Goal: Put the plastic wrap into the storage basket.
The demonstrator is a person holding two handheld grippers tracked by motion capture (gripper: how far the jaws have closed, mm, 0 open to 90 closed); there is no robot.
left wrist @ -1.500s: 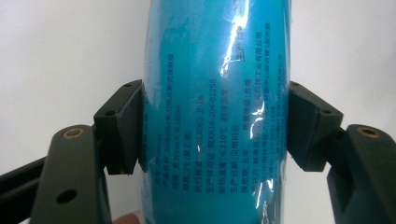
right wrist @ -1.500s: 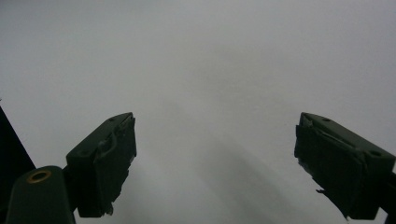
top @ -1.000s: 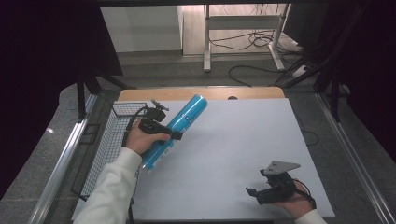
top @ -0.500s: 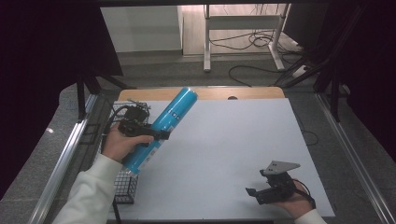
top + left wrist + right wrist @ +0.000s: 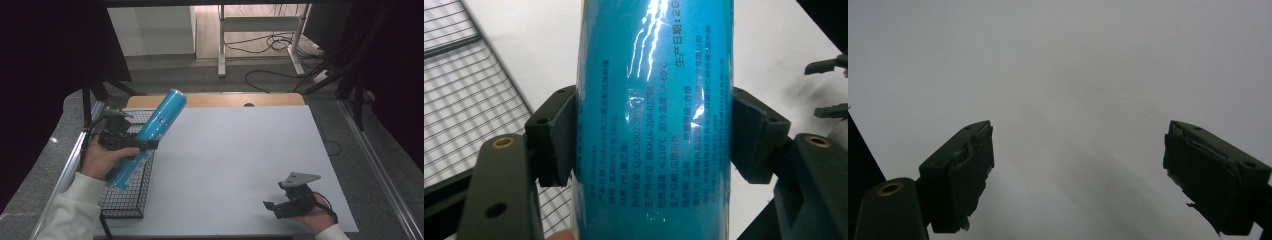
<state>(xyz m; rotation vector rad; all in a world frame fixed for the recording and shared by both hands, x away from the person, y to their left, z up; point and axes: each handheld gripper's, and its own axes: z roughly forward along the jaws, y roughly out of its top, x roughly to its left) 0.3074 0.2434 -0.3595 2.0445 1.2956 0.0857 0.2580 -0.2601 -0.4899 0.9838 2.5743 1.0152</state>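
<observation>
Blue plastic film wraps the long tube (image 5: 148,137), which slants across the left of the high view, its upper end toward the upper centre and its lower end above the black wire basket (image 5: 129,202) at the lower left. The left gripper (image 5: 145,145) is clamped across the tube's lower half; in the left gripper view both black pads press flat on opposite sides of the printed wrapper (image 5: 654,125), so the hold is at mid-body and not at either end. The person's left hand (image 5: 100,159) carries this gripper over the left edge of the white table (image 5: 235,150). The right gripper (image 5: 270,209) sits at the lower right of the high view, well apart from the tube; in the right gripper view its jaws stand wide apart with nothing between them, facing bare table surface.

Judged risks at this stage:
- Slip: the wrapper looks glossy and the tube is round, so a tilted hold could let it slide lengthwise through the pads.
- Swing: the long upper part acts as a lever and may rotate in the grip if moved sharply.
- Snag: the lower end hangs close above the basket rim, and a low or angled descent could catch the wire instead of entering cleanly.
</observation>
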